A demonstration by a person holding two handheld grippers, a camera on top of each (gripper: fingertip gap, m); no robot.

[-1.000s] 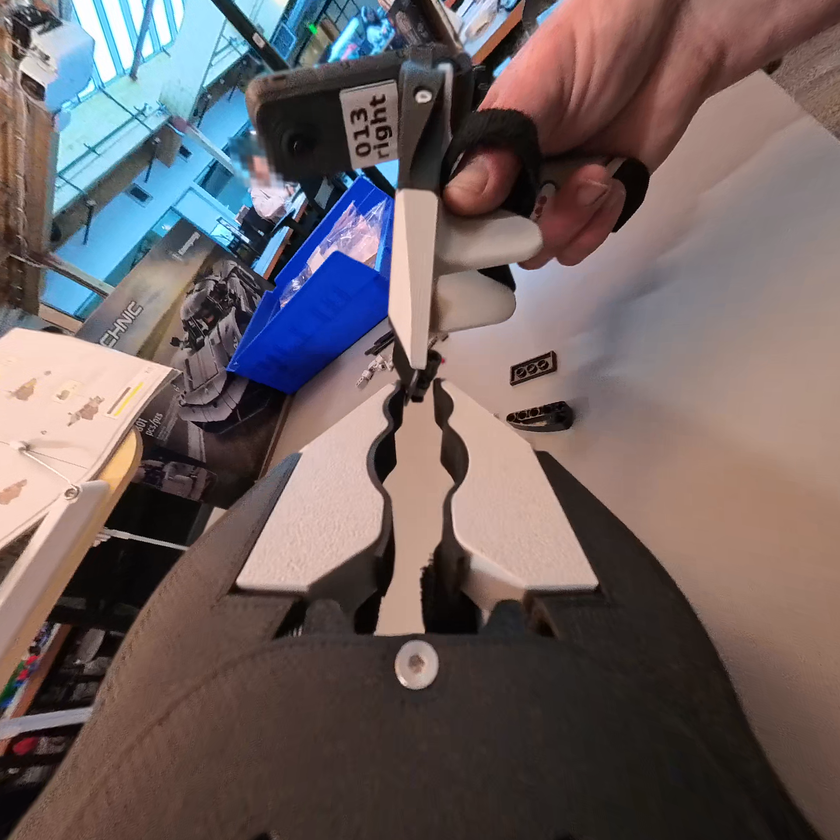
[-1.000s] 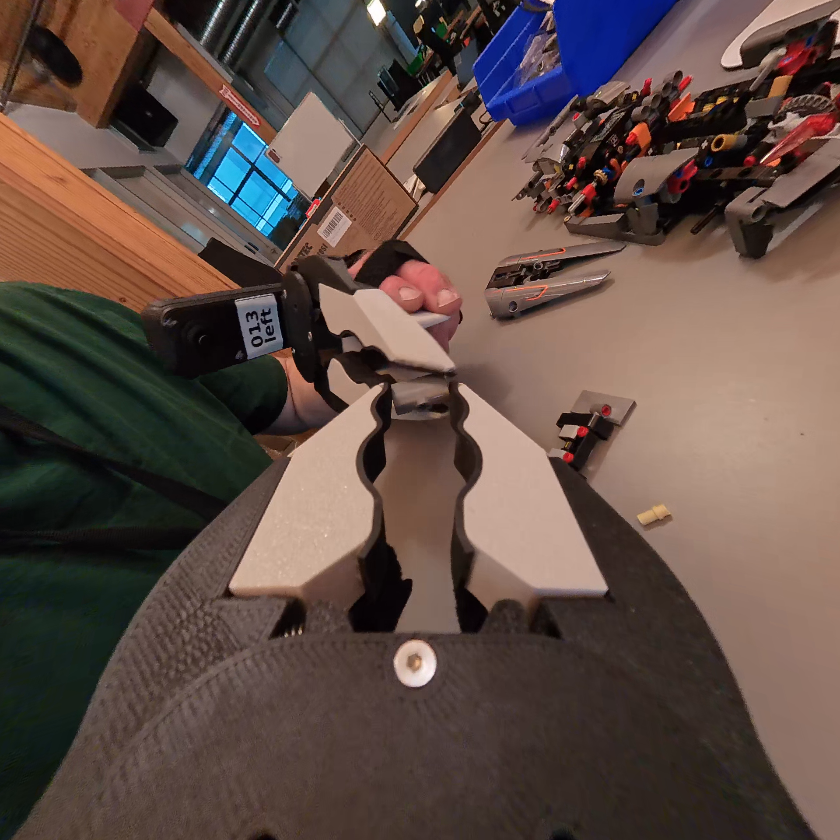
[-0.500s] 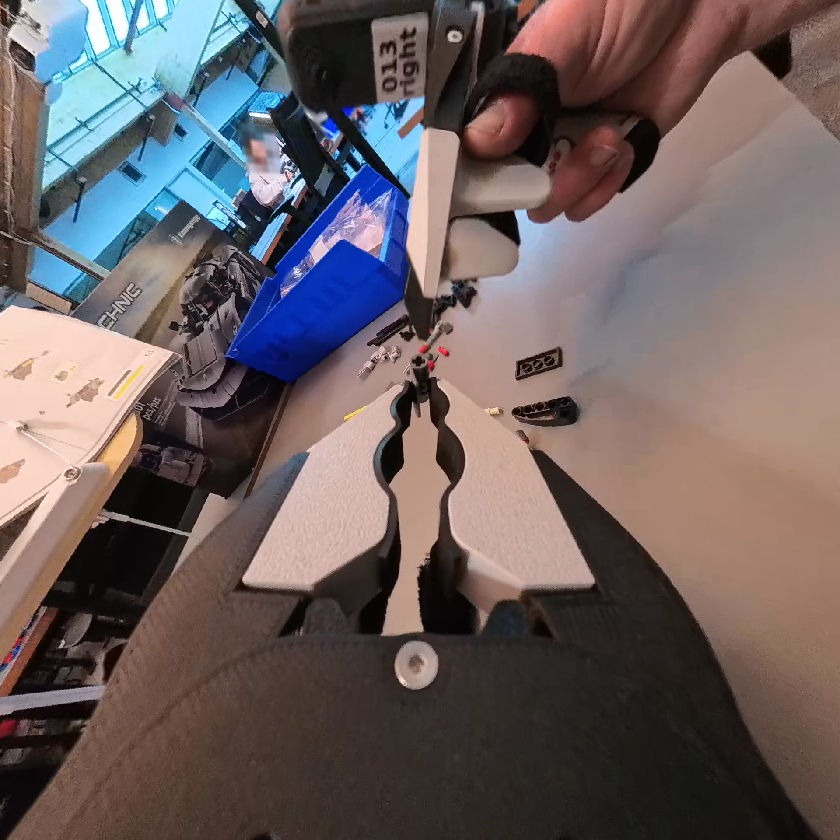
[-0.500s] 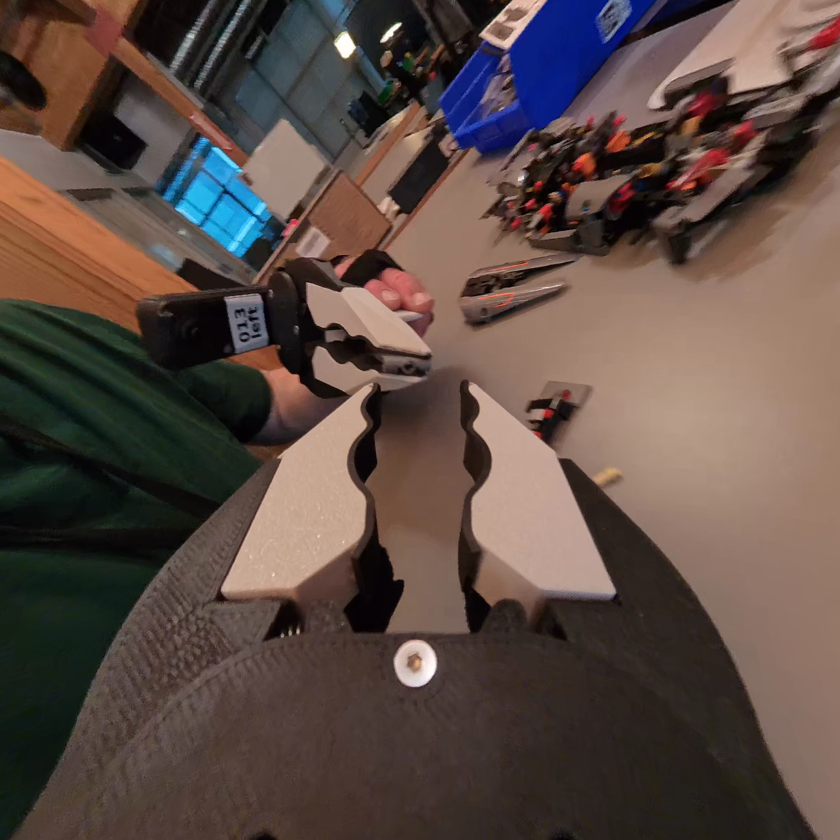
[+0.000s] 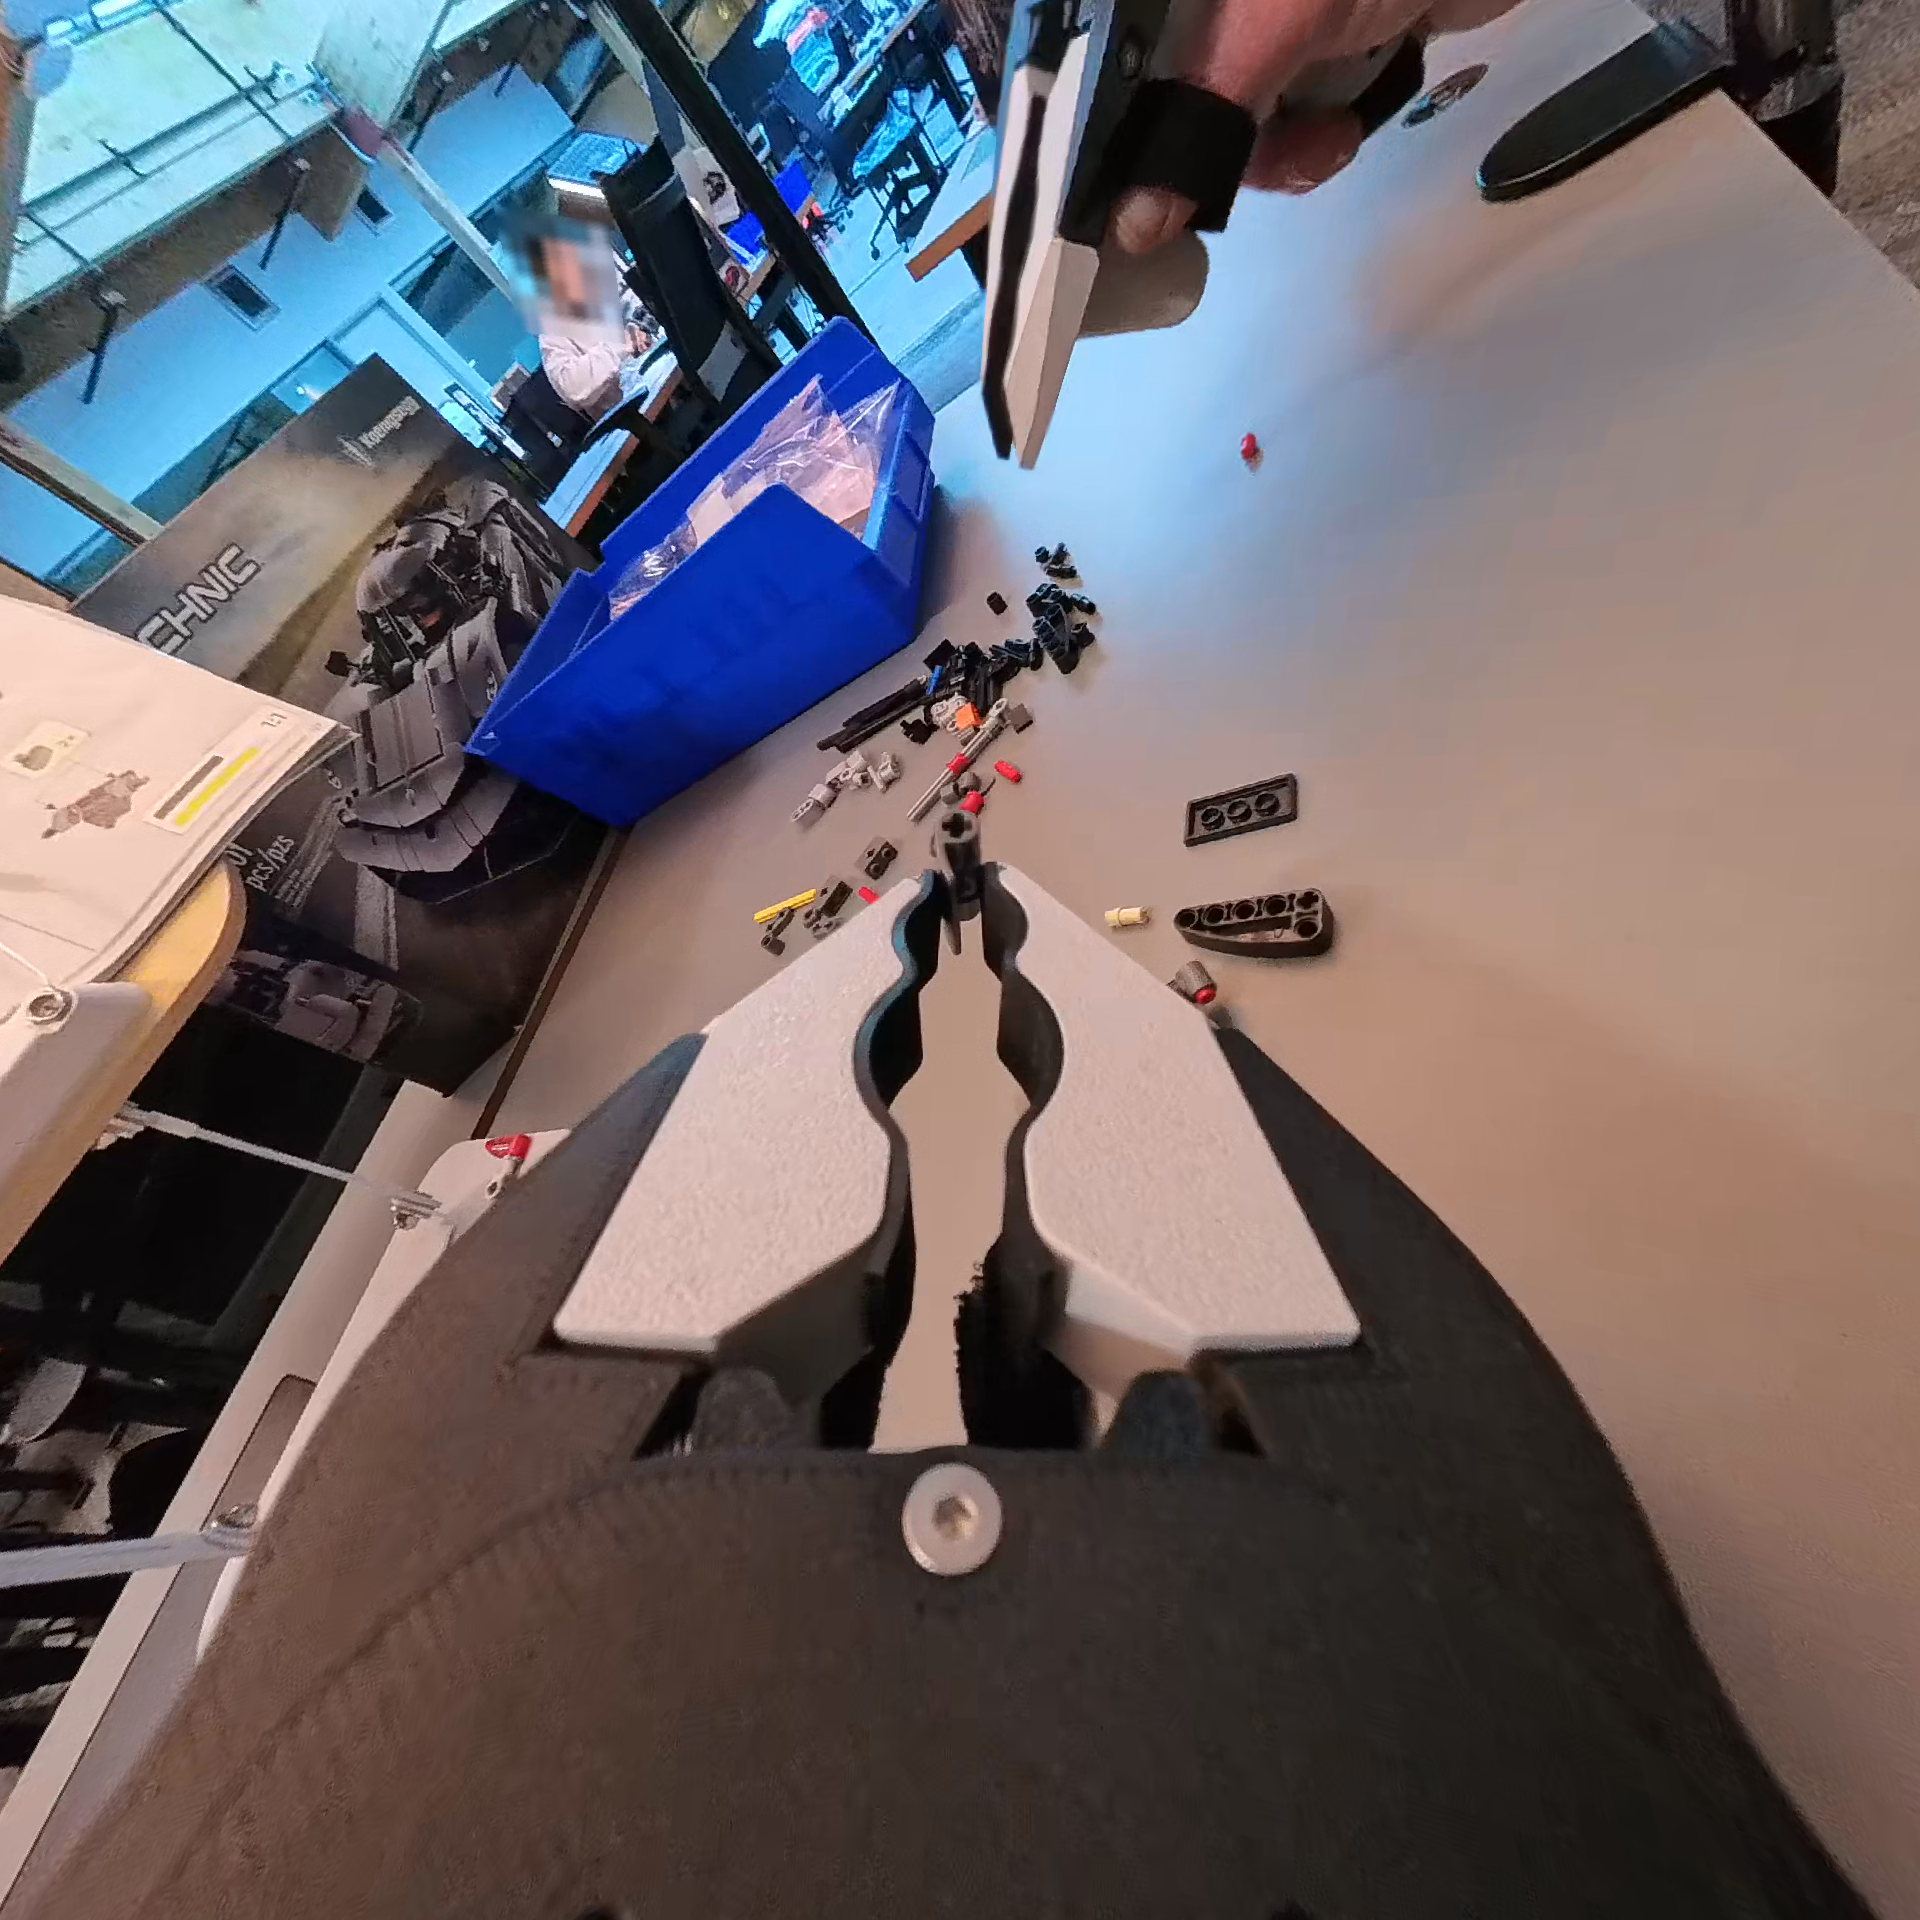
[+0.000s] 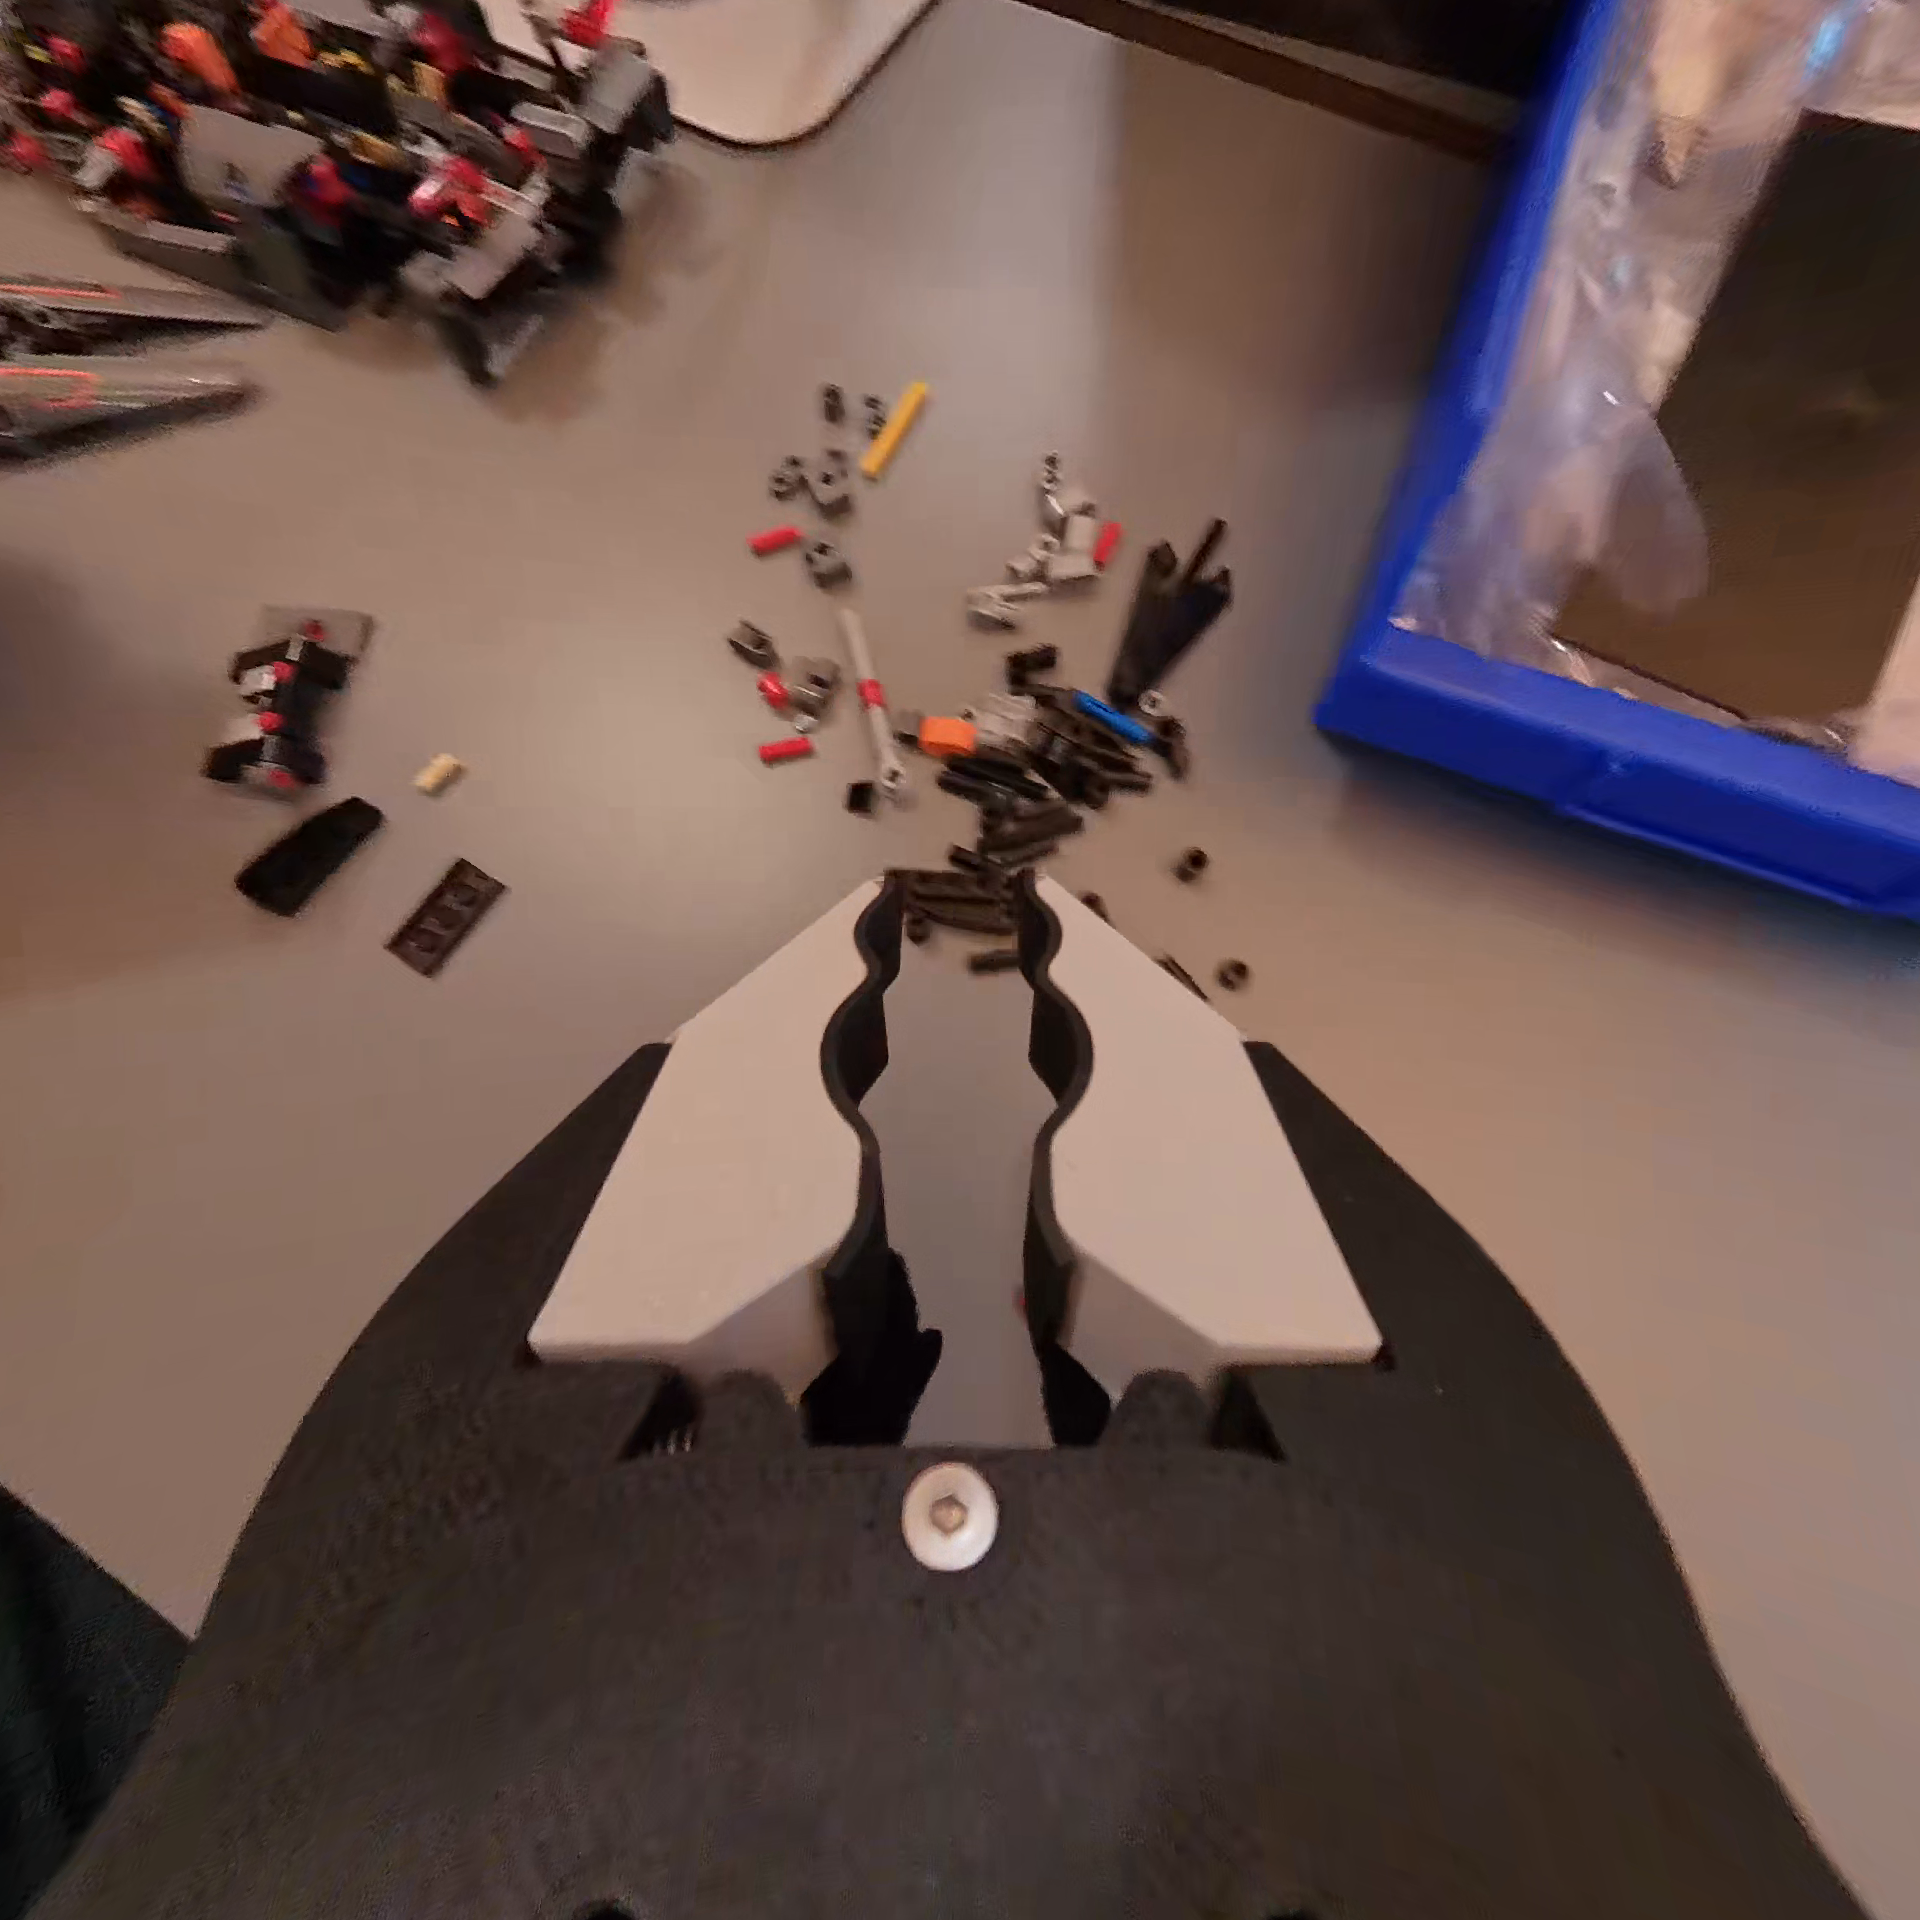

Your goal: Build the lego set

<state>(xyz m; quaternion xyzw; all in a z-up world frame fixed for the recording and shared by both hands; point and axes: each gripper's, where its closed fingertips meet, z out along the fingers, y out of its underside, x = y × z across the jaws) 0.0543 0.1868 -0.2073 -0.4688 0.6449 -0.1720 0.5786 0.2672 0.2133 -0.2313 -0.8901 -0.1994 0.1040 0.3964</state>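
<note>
My left gripper is shut on a small black Lego connector that sticks out past its tips, held above the grey table. My right gripper is open and empty, pointing down just above a pile of small black pins among loose Lego pieces. It also shows in the left wrist view, held in a hand high above the loose pieces. A partly built Lego model lies at the far left in the right wrist view.
A blue bin with plastic bags stands beside the loose pieces; it also shows in the right wrist view. A black plate, a black curved beam, a tan pin and a small sub-assembly lie apart. An instruction booklet is at left. The left gripper's tips are roughly 20 cm from the right gripper's. My left gripper is the nearer one to the partly built Lego model: about 20 cm, against 30 cm.
My right gripper has let go at the left gripper's tips, opened, lifted away and swung over the loose pile. My left gripper still holds the black connector.
</note>
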